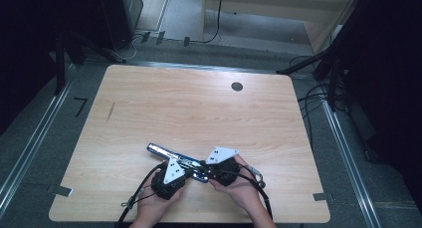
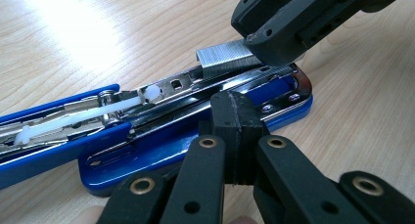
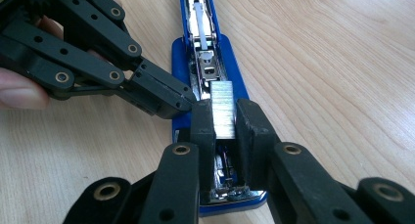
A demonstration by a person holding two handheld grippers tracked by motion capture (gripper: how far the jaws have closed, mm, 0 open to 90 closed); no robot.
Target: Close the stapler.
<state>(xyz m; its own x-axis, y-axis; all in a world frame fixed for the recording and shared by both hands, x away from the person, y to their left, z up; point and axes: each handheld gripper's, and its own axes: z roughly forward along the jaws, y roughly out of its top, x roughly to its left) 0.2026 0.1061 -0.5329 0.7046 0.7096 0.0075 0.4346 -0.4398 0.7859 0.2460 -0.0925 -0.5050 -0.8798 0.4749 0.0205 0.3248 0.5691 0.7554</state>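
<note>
A blue stapler point(image 1: 171, 156) lies opened out flat near the table's front edge, its metal magazine point(image 2: 195, 87) facing up. My right gripper point(image 3: 225, 117) is shut on a short silver strip of staples point(image 3: 222, 99), held right over the magazine's front end. In the left gripper view the strip of staples point(image 2: 222, 60) sits on the rail under the right gripper point(image 2: 274, 40). My left gripper point(image 2: 238, 121) is shut with nothing between its jaws. Its tip rests against the side of the stapler's blue base point(image 3: 182, 55).
The wooden table point(image 1: 199, 108) has a small round dark hole point(image 1: 237, 86) at the back right. Cables point(image 1: 144, 188) trail from both grippers toward the front edge. Dark stands and floor cables surround the table.
</note>
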